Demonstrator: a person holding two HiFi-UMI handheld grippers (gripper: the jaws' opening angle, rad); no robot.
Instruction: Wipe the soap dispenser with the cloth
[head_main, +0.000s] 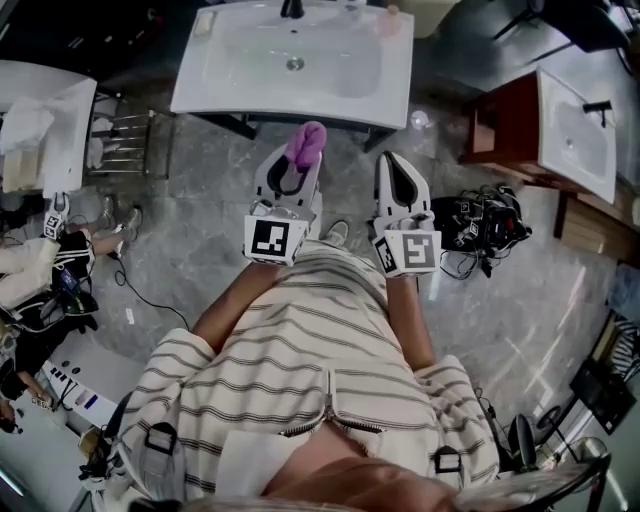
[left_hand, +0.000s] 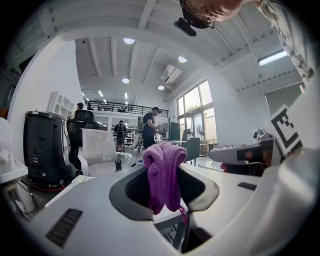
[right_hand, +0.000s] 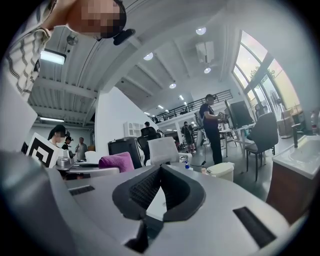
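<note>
Left gripper: my left gripper (head_main: 298, 160) is pinching the purple cloth (left_hand: 164, 172). One bunched fold stands up past the tips and the rest hangs down between the jaws.
Right gripper: my right gripper (right_hand: 159, 192) has its jaws pressed together with nothing between them.
Soap dispenser: I cannot pick it out for certain. A small pale object (head_main: 392, 13) at the back right corner of the white sink (head_main: 200, 90) may be it.
Step in hand: I judge this to be the approach. The cloth is carried toward the sink and no wiping has begun.
Doing it well: I want the bunched fold leading so that fabric, not jaw, meets the dispenser. The grip looks deep enough to take rubbing. The free gripper would have to spread before it could steady the bottle, which I expect to tip under a sideways push.
Edges: the sink's front rim lies just ahead of both grippers, so I need to come in above it, then reach across the bowl to the back ledge near the faucet (head_main: 292, 8).
Open room: the grey floor (head_main: 200, 230) around me is free. A metal rack (head_main: 125, 145) stands to my left, and tangled cables (head_main: 482, 225) and a wooden cabinet (head_main: 500, 130) to my right.
</note>
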